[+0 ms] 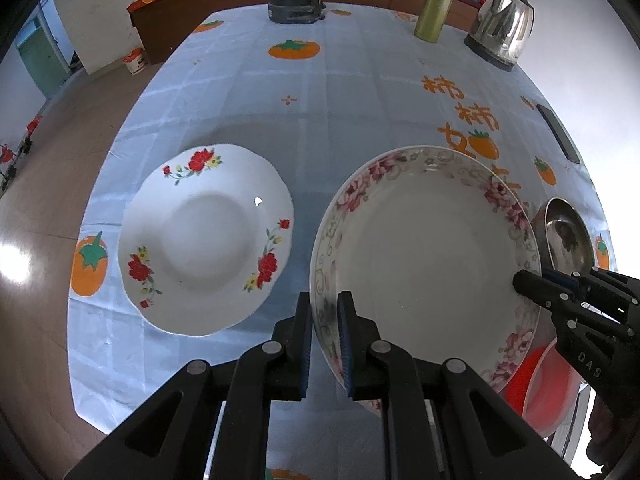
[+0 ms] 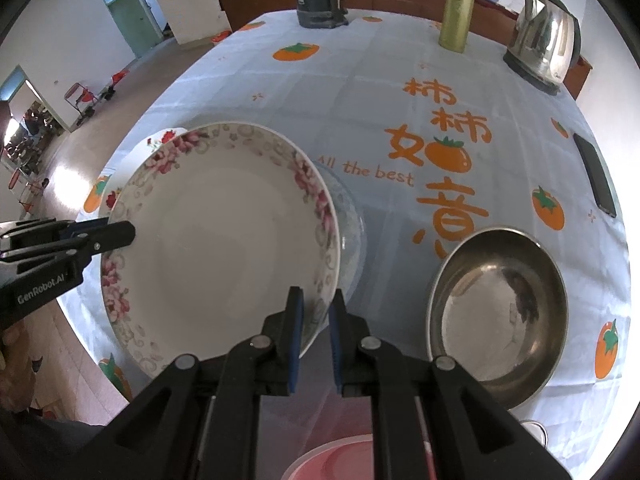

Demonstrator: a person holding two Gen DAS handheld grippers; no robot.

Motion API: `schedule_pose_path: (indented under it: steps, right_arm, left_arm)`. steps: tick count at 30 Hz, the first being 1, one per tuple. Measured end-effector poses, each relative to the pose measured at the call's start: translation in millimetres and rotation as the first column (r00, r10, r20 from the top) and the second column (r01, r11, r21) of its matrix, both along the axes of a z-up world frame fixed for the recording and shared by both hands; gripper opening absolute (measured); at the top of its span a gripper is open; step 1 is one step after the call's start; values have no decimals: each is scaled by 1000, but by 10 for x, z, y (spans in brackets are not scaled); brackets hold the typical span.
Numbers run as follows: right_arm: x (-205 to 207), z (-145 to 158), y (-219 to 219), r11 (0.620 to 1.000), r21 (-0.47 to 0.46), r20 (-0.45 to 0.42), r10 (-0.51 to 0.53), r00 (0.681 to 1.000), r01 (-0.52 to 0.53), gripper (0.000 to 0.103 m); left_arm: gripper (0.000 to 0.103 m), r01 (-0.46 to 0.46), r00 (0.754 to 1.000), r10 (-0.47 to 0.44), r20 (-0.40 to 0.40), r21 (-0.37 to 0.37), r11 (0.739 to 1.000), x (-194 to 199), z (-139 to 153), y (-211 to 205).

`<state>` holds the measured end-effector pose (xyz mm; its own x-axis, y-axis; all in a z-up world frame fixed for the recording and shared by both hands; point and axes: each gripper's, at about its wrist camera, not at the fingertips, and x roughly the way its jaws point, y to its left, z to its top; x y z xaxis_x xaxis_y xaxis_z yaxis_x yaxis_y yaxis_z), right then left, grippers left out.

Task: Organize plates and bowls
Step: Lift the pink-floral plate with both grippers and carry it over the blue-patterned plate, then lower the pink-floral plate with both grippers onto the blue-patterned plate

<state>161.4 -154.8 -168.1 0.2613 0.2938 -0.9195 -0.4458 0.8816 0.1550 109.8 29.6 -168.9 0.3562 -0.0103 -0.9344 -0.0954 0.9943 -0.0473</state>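
Both claws pinch the pink-flowered plate (image 1: 424,256) by opposite rims, left gripper (image 1: 325,344) and right gripper (image 2: 316,340) pressed onto it, carrying it above the tablecloth (image 1: 360,92); the red-flowered plate (image 1: 208,236) lies beside, probably the stacking target; next comes a level lowering onto it

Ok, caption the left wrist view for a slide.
Both grippers, left and right, clamp the pink-flowered plate by opposite rims, beside the red-flowered plate.
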Motion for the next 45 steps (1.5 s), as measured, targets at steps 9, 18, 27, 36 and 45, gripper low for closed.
schedule_pose_path:
  steps: [9, 18, 27, 36, 45]
  right_arm:
    - [119, -74, -18, 1000, -19, -3, -6, 1000, 6, 13]
    - [195, -104, 8, 1000, -27, 4, -4, 1000, 4, 13]
    - [247, -126, 27, 999, -39, 12, -13, 1000, 13, 13]
    - [276, -139, 38, 999, -48, 15, -19, 1000, 20, 13]
    - [293, -195, 42, 998, -56, 4, -20, 1000, 20, 13]
  left_arm:
    - [13, -9, 1000, 9, -15, 3, 1000, 77, -94, -34]
    - [13, -14, 1000, 14, -13, 10, 1000, 104, -103, -30]
    - [13, -12, 1000, 12, -10, 13, 1000, 137, -114, -40]
    - [13, -10, 1000, 11, -9, 16, 1000, 188, -135, -46]
    - [13, -8, 1000, 8, -14, 18, 1000, 205, -178, -51]
